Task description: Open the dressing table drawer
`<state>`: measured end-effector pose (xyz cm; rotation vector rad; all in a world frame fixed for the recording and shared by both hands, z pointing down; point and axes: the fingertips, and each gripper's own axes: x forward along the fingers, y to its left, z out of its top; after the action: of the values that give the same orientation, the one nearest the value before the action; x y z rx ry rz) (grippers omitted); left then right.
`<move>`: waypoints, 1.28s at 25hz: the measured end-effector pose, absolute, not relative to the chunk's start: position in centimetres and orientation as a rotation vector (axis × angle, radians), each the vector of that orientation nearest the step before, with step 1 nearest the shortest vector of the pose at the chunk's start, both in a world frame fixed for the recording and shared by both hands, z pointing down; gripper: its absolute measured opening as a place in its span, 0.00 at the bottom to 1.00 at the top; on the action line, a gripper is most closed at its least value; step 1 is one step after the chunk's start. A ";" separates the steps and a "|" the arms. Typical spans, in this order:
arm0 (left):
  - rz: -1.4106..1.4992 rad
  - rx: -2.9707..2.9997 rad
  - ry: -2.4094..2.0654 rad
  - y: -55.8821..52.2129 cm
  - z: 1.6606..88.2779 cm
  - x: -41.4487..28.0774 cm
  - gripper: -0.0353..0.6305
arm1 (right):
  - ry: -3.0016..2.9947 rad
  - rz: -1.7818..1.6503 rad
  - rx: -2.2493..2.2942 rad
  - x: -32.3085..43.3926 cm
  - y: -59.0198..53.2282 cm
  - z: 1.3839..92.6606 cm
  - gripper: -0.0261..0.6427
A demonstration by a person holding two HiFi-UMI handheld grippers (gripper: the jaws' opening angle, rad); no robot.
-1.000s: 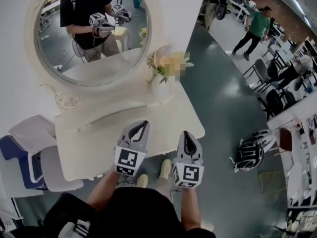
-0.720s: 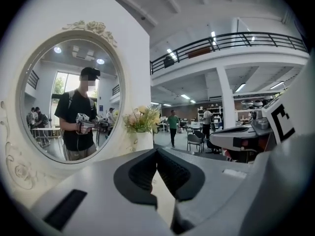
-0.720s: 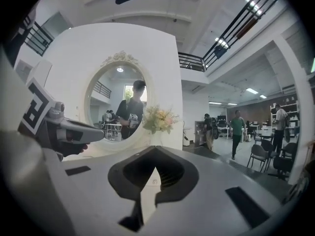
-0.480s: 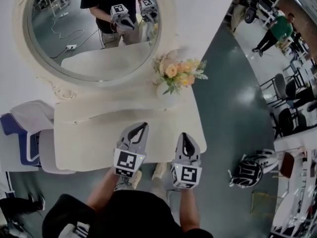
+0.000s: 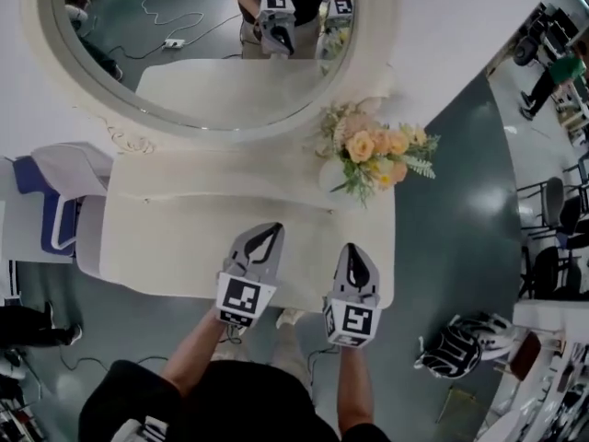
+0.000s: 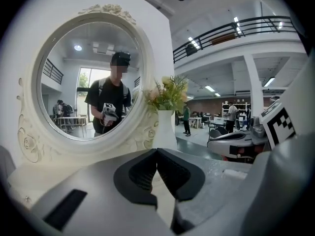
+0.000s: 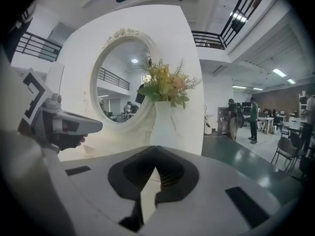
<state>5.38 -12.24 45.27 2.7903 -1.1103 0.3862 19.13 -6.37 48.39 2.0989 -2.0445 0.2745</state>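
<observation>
The white dressing table (image 5: 156,238) stands against the wall under a round mirror (image 5: 184,53). Its drawer front is hidden below the tabletop in the head view, and neither gripper view shows it. My left gripper (image 5: 272,228) hangs over the table's front edge, jaws shut with nothing in them (image 6: 157,150). My right gripper (image 5: 353,249) is beside it, a little nearer the right corner, also shut and empty (image 7: 156,159). Both point toward the mirror, which reflects the person holding them.
A white vase of flowers (image 5: 373,159) stands at the table's back right, close ahead of the right gripper (image 7: 165,122). A blue and white chair (image 5: 51,201) sits at the table's left. A helmet-like object (image 5: 456,343) lies on the floor to the right.
Both grippers have come forward and lower, side by side, to the table's front edge. The mirror and vase now sit nearer and more centred in the head view. Jaws stay shut.
</observation>
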 end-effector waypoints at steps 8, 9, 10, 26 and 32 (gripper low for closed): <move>0.417 2.741 -1.214 -13.8 47.6 5.8 0.06 | -2.098 0.327 1.999 20.0 -9.4 51.7 0.04; 0.422 2.738 -1.221 -14.0 48.0 5.7 0.06 | -2.102 0.332 1.988 20.0 -9.7 52.2 0.04; 0.429 2.735 -1.228 -14.2 48.4 5.6 0.06 | -2.106 0.337 1.979 19.9 -10.1 52.7 0.04; 0.464 2.625 -1.286 -15.7 54.1 4.2 0.06 | -2.056 0.390 1.928 19.9 -13.6 59.8 0.04; 0.468 2.626 -1.272 -15.6 54.4 4.7 0.06 | -1.992 0.427 1.930 20.4 -14.4 61.8 0.16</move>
<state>4.68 -15.55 54.45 2.6256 -1.2723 0.4678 20.44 -14.44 61.77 1.9302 -1.9922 0.4267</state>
